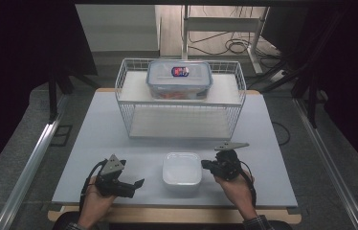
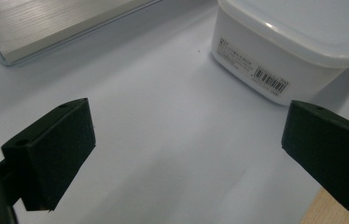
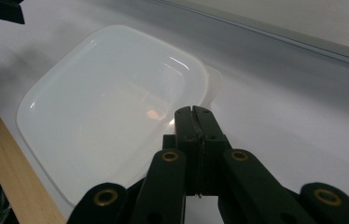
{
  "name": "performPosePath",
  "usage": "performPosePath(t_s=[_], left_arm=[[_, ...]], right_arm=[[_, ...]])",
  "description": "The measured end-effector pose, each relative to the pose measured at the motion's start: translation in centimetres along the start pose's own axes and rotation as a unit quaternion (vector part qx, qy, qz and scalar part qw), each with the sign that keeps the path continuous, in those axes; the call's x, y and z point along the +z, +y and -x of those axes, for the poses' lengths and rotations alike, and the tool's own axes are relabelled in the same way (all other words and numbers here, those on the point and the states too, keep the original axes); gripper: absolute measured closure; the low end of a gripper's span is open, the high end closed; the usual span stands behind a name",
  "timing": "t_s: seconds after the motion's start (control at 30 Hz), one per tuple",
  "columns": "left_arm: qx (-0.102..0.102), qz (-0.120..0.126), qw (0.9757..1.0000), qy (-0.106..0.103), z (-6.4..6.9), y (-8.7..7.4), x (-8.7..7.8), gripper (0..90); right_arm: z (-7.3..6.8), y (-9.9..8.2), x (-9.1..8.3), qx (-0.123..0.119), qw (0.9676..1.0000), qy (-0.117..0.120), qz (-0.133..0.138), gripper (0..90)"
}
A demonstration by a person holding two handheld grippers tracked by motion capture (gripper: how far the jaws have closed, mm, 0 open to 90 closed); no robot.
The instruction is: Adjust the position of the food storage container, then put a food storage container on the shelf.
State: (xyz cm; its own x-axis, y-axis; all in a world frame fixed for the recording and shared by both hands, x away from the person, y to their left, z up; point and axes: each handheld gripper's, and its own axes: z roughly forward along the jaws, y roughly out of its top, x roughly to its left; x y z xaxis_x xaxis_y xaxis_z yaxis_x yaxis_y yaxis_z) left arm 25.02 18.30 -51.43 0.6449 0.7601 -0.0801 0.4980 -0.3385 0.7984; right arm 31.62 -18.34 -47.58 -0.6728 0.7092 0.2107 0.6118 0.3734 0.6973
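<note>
A white square lidded container (image 1: pixel 182 168) sits on the table near its front edge, between my two grippers. My left gripper (image 1: pixel 138 184) rests to its left, jaws spread wide with nothing between them; in the left gripper view (image 2: pixel 186 149) the container's side with a barcode label (image 2: pixel 275 51) lies ahead and to the right. My right gripper (image 1: pixel 205 165) points at the container's right side. In the right gripper view its jaws (image 3: pixel 195 114) are pressed together, empty, their tips at the edge of the container's lid (image 3: pixel 107 121).
A white wire basket rack (image 1: pixel 179 98) stands at the back middle of the table, with a clear blue-rimmed lidded box (image 1: pixel 179 78) on its upper shelf. The table's wooden front edge (image 1: pixel 177 214) runs just below my hands. Dark curtains flank both sides.
</note>
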Motion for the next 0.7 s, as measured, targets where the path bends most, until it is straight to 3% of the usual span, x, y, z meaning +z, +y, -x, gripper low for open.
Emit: performPosePath(t_s=[0.17,0.27,0.33,0.4,0.53,0.7], left_arm=[[-0.005,-0.004,1.0000,-0.002,-0.1,0.0,0.0,2.8],[-0.008,-0.006,0.9999,-0.006,-0.1,0.0,0.0,3.2],[-0.009,-0.009,0.9999,-0.008,-0.2,-0.1,0.0,3.3],[-0.011,-0.012,0.9998,-0.008,-0.3,-0.1,0.1,3.3],[-0.016,-0.020,0.9996,-0.010,-0.2,0.0,0.2,3.6],[-0.019,-0.031,0.9992,-0.019,-0.2,0.2,0.3,3.8]], right_arm=[[0.0,-0.3,-0.1,-0.005,1.0000,0.002,0.005,89.2],[0.5,-0.7,-0.9,-0.010,0.9998,-0.005,0.017,83.3],[0.8,-1.2,-1.5,-0.016,0.9996,-0.001,0.024,76.1],[1.1,-1.7,-1.9,-0.018,0.9995,0.001,0.026,63.1],[1.7,-2.4,-1.8,-0.013,0.9997,-0.002,0.020,45.2],[1.4,-2.2,-1.5,-0.027,0.9993,0.000,0.025,29.8]])
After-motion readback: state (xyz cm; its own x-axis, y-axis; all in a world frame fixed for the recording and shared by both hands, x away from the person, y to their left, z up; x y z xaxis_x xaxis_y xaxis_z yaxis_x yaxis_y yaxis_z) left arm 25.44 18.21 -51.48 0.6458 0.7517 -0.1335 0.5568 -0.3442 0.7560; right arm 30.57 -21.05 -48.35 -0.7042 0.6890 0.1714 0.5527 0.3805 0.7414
